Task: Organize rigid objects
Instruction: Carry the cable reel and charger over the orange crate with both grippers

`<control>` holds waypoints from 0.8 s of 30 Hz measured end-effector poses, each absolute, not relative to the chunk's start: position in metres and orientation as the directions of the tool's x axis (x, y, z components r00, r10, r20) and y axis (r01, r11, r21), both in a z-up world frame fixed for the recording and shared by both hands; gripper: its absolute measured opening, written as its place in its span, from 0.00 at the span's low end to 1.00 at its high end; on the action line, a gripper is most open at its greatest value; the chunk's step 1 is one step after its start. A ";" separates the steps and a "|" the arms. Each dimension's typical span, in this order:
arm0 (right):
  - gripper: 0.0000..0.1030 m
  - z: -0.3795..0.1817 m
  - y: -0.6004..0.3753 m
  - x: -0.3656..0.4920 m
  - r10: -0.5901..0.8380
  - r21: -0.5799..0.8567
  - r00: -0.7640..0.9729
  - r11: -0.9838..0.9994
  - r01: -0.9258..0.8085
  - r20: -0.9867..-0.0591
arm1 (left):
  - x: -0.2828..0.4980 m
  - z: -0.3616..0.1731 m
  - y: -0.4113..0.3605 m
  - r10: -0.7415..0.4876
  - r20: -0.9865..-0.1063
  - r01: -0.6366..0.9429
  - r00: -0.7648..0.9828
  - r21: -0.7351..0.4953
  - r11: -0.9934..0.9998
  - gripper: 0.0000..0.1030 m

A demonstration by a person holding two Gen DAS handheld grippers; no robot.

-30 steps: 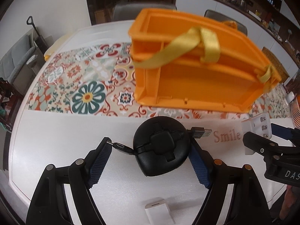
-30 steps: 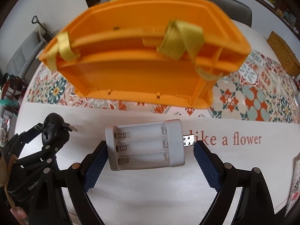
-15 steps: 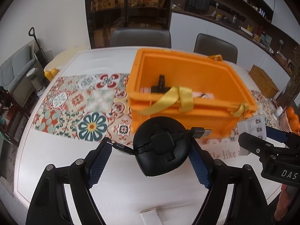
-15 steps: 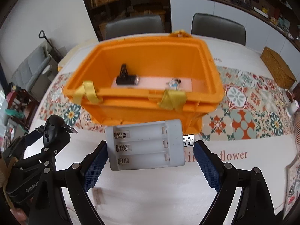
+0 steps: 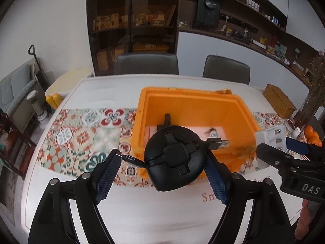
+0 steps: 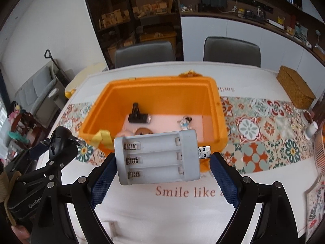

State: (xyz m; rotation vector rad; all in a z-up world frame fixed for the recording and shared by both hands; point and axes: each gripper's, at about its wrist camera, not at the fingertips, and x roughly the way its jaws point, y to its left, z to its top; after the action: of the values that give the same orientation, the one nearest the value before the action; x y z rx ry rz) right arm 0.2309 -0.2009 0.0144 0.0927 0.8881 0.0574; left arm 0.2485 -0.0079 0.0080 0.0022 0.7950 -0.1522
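My left gripper (image 5: 160, 168) is shut on a round black retractable cable reel (image 5: 173, 157) with USB plugs sticking out both sides, held above the table in front of the orange crate (image 5: 239, 109). My right gripper (image 6: 162, 172) is shut on a white USB battery charger (image 6: 157, 160) with three empty slots, held just before the crate's (image 6: 113, 93) near rim. Inside the crate lie a black flashlight (image 6: 139, 118), a small figurine (image 6: 184, 122) and a brown round item (image 6: 143, 131). Each gripper shows in the other's view, the reel (image 6: 62, 140) at left and the charger (image 5: 271, 136) at right.
The crate stands on a patterned table runner (image 6: 264, 134) on a white table with "Smile like a flower" lettering (image 6: 184, 192). A woven box (image 6: 295, 90) sits at the far right, oranges (image 5: 311, 135) at the right edge. Two chairs (image 6: 145, 53) stand behind the table.
Both grippers rose and pulled back with their objects. The crate now appears lower and farther away, and its inside is visible from above.
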 end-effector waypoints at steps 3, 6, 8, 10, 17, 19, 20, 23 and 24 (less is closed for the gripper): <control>0.88 0.020 -0.203 0.240 0.075 0.100 0.642 0.995 0.002 -0.763 | 0.257 0.016 -0.013 -0.143 -0.697 0.156 0.703 -0.045 0.987 0.79; 0.88 0.023 -0.206 0.249 0.064 0.099 0.648 0.995 0.018 -0.759 | 0.265 0.020 -0.019 -0.142 -0.690 0.170 0.709 -0.028 0.985 0.79; 0.88 0.023 -0.208 0.255 0.059 0.100 0.646 0.995 0.026 -0.761 | 0.271 0.021 -0.022 -0.138 -0.687 0.173 0.713 -0.018 0.985 0.79; 0.88 0.022 -0.210 0.263 0.054 0.097 0.640 0.995 0.032 -0.766 | 0.279 0.021 -0.024 -0.145 -0.692 0.179 0.707 -0.023 0.984 0.79; 0.88 0.015 -0.215 0.291 0.045 0.093 0.610 0.995 0.047 -0.791 | 0.310 0.012 -0.032 -0.119 -0.721 0.186 0.682 0.014 0.982 0.79; 0.88 0.010 -0.215 0.301 0.035 0.081 0.587 0.995 0.052 -0.809 | 0.319 0.008 -0.035 -0.108 -0.734 0.189 0.671 0.029 0.982 0.79; 0.88 0.007 -0.215 0.306 0.038 0.081 0.578 0.995 0.049 -0.815 | 0.324 0.006 -0.036 -0.106 -0.740 0.192 0.664 0.032 0.981 0.79; 0.88 -0.003 -0.216 0.321 0.020 0.060 0.545 0.997 0.055 -0.838 | 0.337 -0.001 -0.040 -0.092 -0.761 0.196 0.643 0.048 0.979 0.79; 0.88 -0.006 -0.216 0.324 0.015 0.055 0.537 0.997 0.058 -0.844 | 0.342 -0.003 -0.041 -0.090 -0.768 0.199 0.633 0.049 0.979 0.79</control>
State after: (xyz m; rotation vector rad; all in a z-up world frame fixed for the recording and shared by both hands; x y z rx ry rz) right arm 0.3244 -0.2159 -0.0057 0.0796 1.0042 -0.0259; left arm 0.3417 -0.0413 -0.0034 0.1339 0.8698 -0.1663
